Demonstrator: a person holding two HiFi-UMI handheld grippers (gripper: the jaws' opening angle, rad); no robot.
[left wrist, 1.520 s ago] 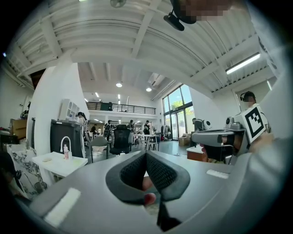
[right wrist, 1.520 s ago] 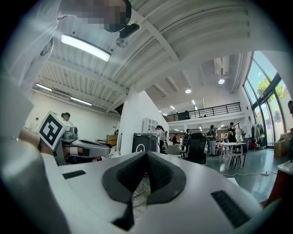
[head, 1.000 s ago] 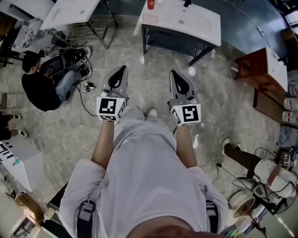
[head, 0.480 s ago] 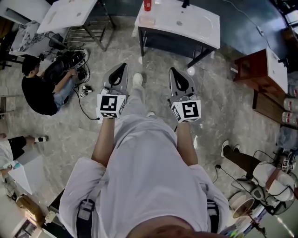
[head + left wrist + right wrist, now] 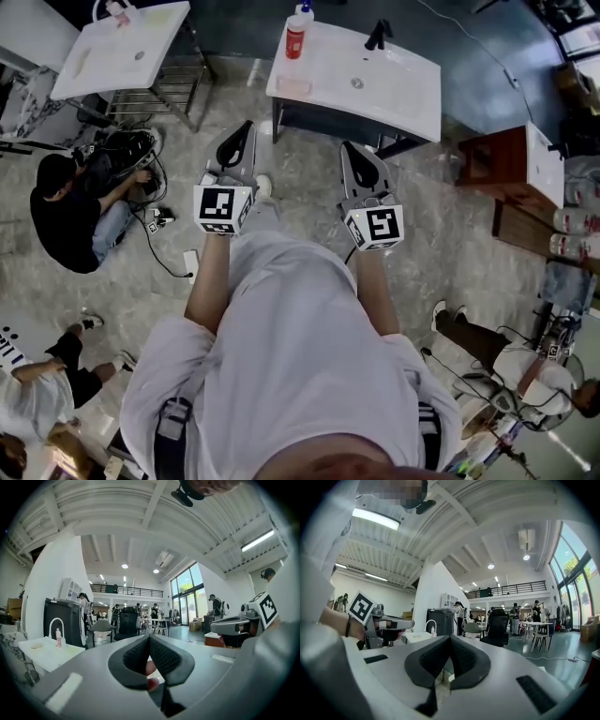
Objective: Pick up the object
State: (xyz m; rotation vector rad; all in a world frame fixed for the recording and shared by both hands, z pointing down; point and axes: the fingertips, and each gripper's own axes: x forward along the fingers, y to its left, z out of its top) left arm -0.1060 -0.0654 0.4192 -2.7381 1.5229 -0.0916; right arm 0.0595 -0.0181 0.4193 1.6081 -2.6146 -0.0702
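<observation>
A white sink-top table [image 5: 403, 89] stands ahead on the floor. Near its left end stands a red bottle [image 5: 295, 37] with a white cap, and a pale bar [image 5: 292, 86] lies by the front edge. A black faucet [image 5: 380, 35] rises at the back. My left gripper [image 5: 246, 127] and right gripper [image 5: 349, 147] are held level side by side over the floor, short of the table, both shut and empty. In the left gripper view the pads [image 5: 159, 656] meet, and something reddish shows through the gap below them. The right gripper's pads [image 5: 461, 656] meet too.
A second white table [image 5: 122, 47] with a metal rack under it stands at the far left. A person [image 5: 66, 211] sits on the floor among cables at left. A brown cabinet [image 5: 511, 159] is at right. More people and gear fill the lower corners.
The person has walked forward. The sink-top table has come closer and lower in the head view, and both grippers moved on with the body, still shut.
</observation>
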